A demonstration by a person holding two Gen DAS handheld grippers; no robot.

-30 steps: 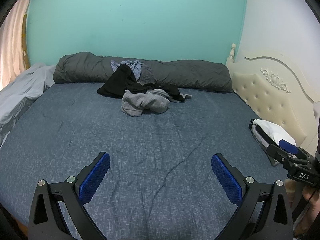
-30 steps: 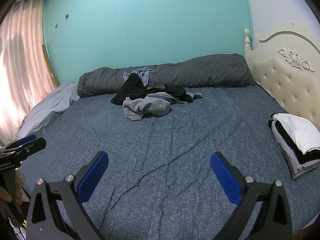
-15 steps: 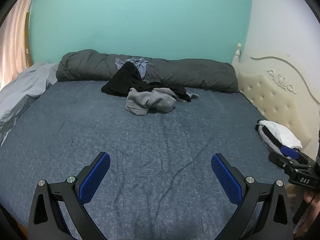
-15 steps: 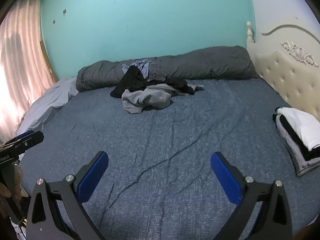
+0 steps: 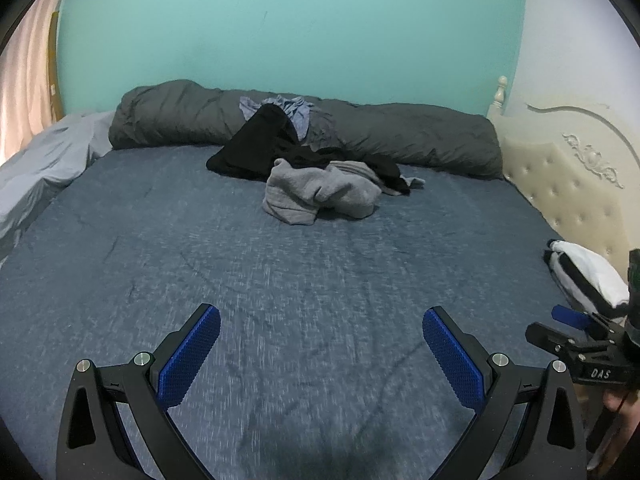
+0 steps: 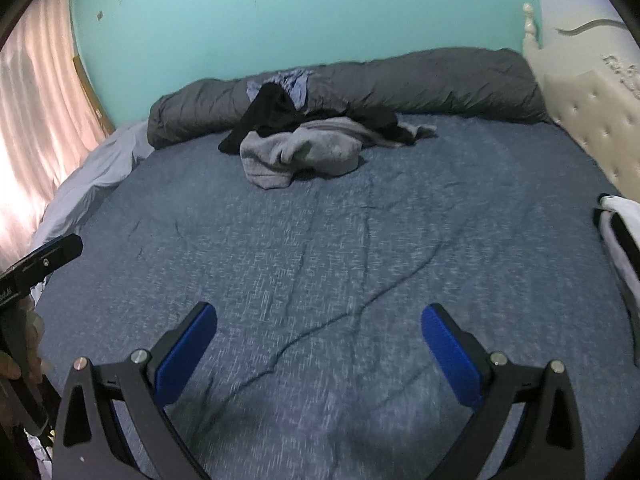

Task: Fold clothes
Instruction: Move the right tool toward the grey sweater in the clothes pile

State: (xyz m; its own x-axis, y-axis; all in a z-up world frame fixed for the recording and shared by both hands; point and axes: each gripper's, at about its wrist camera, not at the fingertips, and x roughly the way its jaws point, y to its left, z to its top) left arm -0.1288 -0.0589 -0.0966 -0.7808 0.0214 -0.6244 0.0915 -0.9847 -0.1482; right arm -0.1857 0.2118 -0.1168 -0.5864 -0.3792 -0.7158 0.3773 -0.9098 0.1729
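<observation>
Left wrist view showed both grippers, left gripper [image 5: 321, 342] and right gripper [image 6: 319, 340], with jaws wide and empty. A small folded black-and-white stack [image 5: 586, 278] sat by the headboard; a messy grey-and-black clothes pile [image 5: 316, 178] waited far across the blue bed [image 5: 200, 264].

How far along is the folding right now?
Done: a folded stack sits by the headboard. In hand: nothing; the left gripper and right gripper are open and empty above the bare sheet. Left: the loose pile, grey garment in front, black garment and a bluish piece behind.
</observation>
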